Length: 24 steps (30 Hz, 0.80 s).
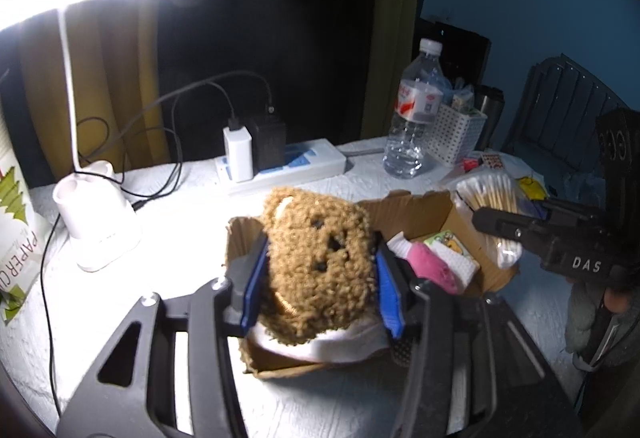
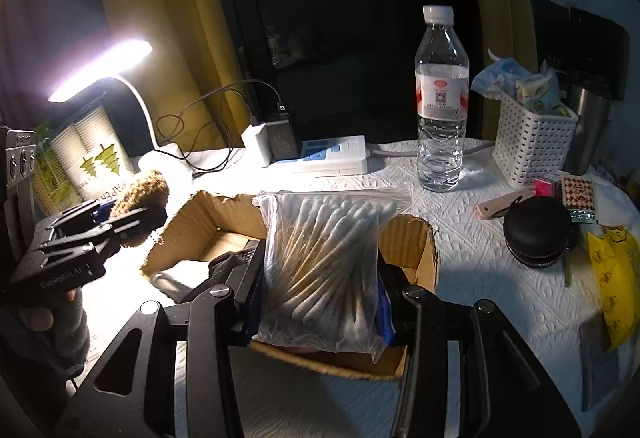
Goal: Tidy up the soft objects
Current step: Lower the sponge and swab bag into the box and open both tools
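My left gripper (image 1: pixel 320 278) is shut on a brown fuzzy plush toy (image 1: pixel 316 258) and holds it over the left part of an open cardboard box (image 1: pixel 408 206). The box holds a white cloth (image 1: pixel 344 344), a pink soft item (image 1: pixel 434 264) and a small tissue pack (image 1: pixel 452 248). My right gripper (image 2: pixel 320 298) is shut on a clear bag of cotton swabs (image 2: pixel 320 262) above the same box (image 2: pixel 412 238). The left gripper and plush show at the left of the right wrist view (image 2: pixel 140 194). The right gripper with the swab bag (image 1: pixel 492 198) shows at the right of the left wrist view.
A lit desk lamp (image 1: pixel 96 230), a power strip with chargers (image 1: pixel 280 166), a water bottle (image 2: pixel 440 98), a white perforated basket (image 2: pixel 528 142), a black round case (image 2: pixel 536 230), a yellow bag (image 2: pixel 616 278) and a paper cup pack (image 1: pixel 16 222) stand on the white cloth-covered table.
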Available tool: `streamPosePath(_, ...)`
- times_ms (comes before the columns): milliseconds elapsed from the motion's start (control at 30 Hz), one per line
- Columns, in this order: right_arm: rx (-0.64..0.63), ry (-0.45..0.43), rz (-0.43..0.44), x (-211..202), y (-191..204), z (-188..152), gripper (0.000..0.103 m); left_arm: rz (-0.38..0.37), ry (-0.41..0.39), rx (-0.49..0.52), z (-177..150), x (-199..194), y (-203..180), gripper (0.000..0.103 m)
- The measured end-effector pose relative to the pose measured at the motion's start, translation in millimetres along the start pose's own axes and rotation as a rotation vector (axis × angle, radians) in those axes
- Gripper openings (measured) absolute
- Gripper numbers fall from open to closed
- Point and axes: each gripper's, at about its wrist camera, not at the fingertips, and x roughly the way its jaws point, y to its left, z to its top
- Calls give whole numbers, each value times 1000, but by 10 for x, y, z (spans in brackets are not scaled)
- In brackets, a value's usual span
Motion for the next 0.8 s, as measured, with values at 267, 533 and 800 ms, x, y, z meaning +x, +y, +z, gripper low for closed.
streamPosePath(267, 24, 29, -7, 190, -79, -2, 56, -4, 22, -12, -24, 161, 16, 84)
streamPosePath(533, 6, -4, -25, 44, 23, 6, 66, -7, -19, -12, 7, -64, -3, 89)
streamPosePath(800, -15, -31, -49, -261, 203, -81, 66, -21, -69, -12, -47, -468, -95, 89)
